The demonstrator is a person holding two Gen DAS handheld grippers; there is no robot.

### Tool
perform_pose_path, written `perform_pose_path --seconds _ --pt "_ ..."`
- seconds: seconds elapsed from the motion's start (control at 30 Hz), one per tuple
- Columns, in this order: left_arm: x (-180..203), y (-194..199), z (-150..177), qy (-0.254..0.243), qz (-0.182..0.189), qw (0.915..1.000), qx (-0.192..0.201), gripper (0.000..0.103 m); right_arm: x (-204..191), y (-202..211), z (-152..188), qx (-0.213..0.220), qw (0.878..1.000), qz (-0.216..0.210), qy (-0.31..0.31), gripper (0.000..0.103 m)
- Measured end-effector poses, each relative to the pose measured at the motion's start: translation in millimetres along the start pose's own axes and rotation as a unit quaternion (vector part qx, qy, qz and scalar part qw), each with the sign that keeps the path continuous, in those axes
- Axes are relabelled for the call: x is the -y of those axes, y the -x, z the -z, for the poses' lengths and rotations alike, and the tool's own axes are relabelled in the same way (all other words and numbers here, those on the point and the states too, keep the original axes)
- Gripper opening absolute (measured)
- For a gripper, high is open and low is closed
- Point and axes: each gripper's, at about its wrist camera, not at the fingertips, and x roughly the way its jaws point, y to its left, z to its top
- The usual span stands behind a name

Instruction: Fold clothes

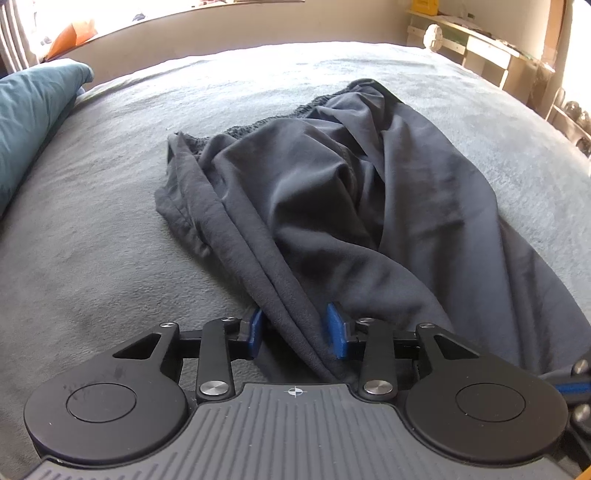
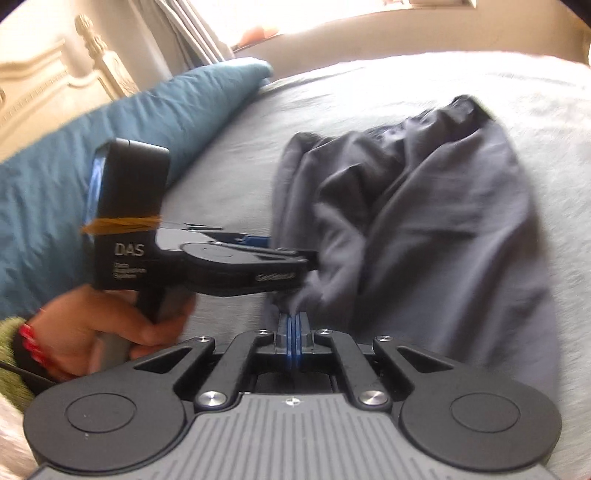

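Note:
A dark grey garment [image 1: 332,192] with an elastic waistband at its far end lies crumpled on the grey bed cover [image 1: 110,206]. A long fold of it runs toward me and passes between the blue pads [image 1: 334,326] of my left gripper [image 1: 295,326], which stands open around the fold without pinching it. In the right wrist view the garment [image 2: 424,206] is blurred. My right gripper [image 2: 294,326] is shut, its pads pressed together on the garment's near edge. The left gripper [image 2: 291,256] sits just ahead of it, seen side-on, against the same cloth.
A teal pillow [image 1: 29,122] lies at the left of the bed, with a cream headboard [image 2: 44,77] behind it. A hand [image 2: 110,321] with a green sleeve holds the left gripper's handle. Wooden shelves [image 1: 491,55] stand at the far right. A low wall [image 1: 221,33] runs behind the bed.

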Motion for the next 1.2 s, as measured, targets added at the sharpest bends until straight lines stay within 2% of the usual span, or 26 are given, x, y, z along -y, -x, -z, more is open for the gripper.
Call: perform_pose_path --seconds 0.2,0.33,0.5,0.6,0.73,0.8,0.87,0.9,0.93,1.0,1.07,1.1,1.13,1.2 --pt "-12 4 6 0.003 -0.012 0.9999 0.008 0.034 -5 -20 4 -0.028 0.999 -0.035 -0.016 0.002" --pt "-17 5 9 0.002 -0.016 0.9998 0.014 0.017 -10 -36 10 -0.047 0.997 -0.058 -0.033 0.002" --pt "-28 13 8 0.015 -0.023 0.9992 0.03 0.008 -22 -46 13 -0.053 0.996 -0.062 -0.03 0.003" --pt "-36 18 6 0.025 -0.033 0.9983 0.04 0.008 -22 -50 14 -0.056 0.995 -0.065 -0.045 0.003" --pt "-40 5 10 0.016 -0.045 0.9987 0.018 0.01 -15 -64 17 -0.073 0.992 -0.062 -0.076 0.005" --pt "-45 -2 13 0.026 -0.044 0.9987 0.002 0.012 -19 -57 17 -0.063 0.995 -0.054 -0.058 0.006" --pt "-49 0 14 0.031 -0.042 0.9986 0.003 0.016 -24 -48 16 -0.051 0.997 -0.046 -0.037 0.009" --pt "-50 1 14 0.031 -0.045 0.9985 0.005 0.024 -26 -44 15 -0.045 0.998 -0.041 -0.027 0.017" --pt "-51 2 13 0.03 -0.05 0.9983 0.006 0.032 -29 -40 15 -0.039 0.998 -0.037 -0.017 0.033" --pt "-52 4 11 0.029 -0.058 0.9979 0.006 0.039 -34 -31 14 -0.027 0.999 -0.029 0.003 0.054" --pt "-53 6 8 0.03 -0.063 0.9976 0.005 0.046 -38 -20 14 -0.004 0.999 -0.014 0.035 0.058" --pt "-53 7 8 0.029 -0.067 0.9973 0.006 0.051 -40 -16 15 0.0 0.999 -0.008 0.05 0.063" --pt "-52 9 7 0.027 -0.071 0.9971 0.008 0.052 -41 -15 18 0.0 0.998 0.004 0.065 0.068" --pt "-50 12 4 0.018 -0.078 0.9968 0.01 0.052 -42 -12 23 -0.001 0.995 0.029 0.096 0.069"
